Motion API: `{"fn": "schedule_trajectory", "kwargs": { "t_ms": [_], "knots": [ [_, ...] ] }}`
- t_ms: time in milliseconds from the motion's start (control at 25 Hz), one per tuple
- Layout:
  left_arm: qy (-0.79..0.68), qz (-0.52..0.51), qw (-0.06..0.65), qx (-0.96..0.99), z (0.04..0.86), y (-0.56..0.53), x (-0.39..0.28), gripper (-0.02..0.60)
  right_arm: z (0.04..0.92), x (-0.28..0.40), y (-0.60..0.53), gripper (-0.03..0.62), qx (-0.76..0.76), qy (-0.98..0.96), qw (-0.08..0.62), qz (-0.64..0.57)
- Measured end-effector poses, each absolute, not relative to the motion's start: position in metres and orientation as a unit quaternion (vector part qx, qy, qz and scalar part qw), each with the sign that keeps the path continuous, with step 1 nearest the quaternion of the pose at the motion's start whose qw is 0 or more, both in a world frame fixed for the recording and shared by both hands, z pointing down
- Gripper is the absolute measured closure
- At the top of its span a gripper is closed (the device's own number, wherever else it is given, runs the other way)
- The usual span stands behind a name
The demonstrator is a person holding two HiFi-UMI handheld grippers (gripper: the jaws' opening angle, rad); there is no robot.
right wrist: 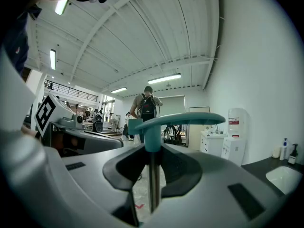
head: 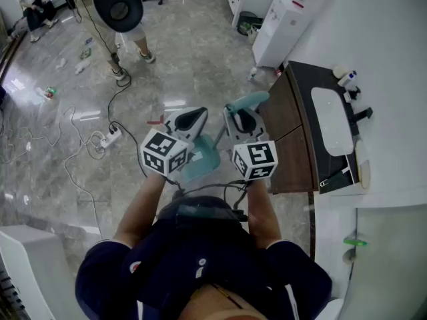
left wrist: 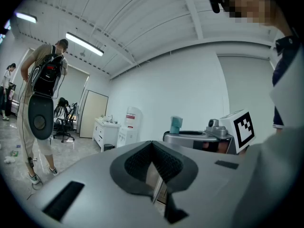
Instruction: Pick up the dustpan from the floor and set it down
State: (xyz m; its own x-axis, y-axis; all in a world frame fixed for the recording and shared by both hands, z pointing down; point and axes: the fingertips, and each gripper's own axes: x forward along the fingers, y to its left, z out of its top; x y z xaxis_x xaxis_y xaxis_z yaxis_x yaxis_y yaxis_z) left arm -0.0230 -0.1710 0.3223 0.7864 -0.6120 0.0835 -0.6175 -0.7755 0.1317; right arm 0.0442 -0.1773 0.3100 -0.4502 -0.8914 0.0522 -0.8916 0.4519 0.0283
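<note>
A teal long-handled dustpan hangs off the floor in front of me. Its pan (head: 201,160) shows low between my two grippers, and its handle top (head: 248,101) pokes up past the right one. In the right gripper view, my right gripper (right wrist: 152,172) is shut on the handle's thin shaft (right wrist: 152,184), just under the teal crossbar grip (right wrist: 178,121). My left gripper (head: 189,119) is level beside it on the left and does not touch the dustpan. Its jaws (left wrist: 153,148) meet at the tips with nothing between them. The teal handle end (left wrist: 176,125) shows beyond it.
A dark wooden vanity (head: 288,135) with a white sink (head: 331,120) stands close on my right. A power strip (head: 111,138) and cables (head: 73,159) lie on the grey floor to the left. A person with a backpack (head: 120,5) stands farther off. A water dispenser (head: 287,19) is against the wall.
</note>
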Motion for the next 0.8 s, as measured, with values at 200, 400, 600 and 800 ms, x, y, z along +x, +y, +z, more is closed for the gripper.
{"fn": "schedule_trajectory", "kwargs": {
  "t_ms": [200, 400, 600, 800],
  "knots": [
    [-0.332, 0.025, 0.076, 0.940, 0.333, -0.175, -0.024, 0.569, 0.320, 0.046, -0.184, 0.494, 0.524, -0.851, 0.037, 0.009],
    [-0.335, 0.033, 0.079, 0.938, 0.349, -0.185, -0.025, 0.569, 0.340, 0.050, -0.194, 0.494, 0.528, -0.848, 0.048, 0.021],
    [-0.343, 0.048, 0.092, 0.934, 0.376, -0.200, -0.022, 0.569, 0.368, 0.059, -0.207, 0.494, 0.533, -0.843, 0.058, 0.036],
    [-0.339, 0.065, 0.105, 0.933, 0.411, -0.219, -0.016, 0.569, 0.407, 0.066, -0.229, 0.494, 0.539, -0.838, 0.072, 0.053]
  ]
}}
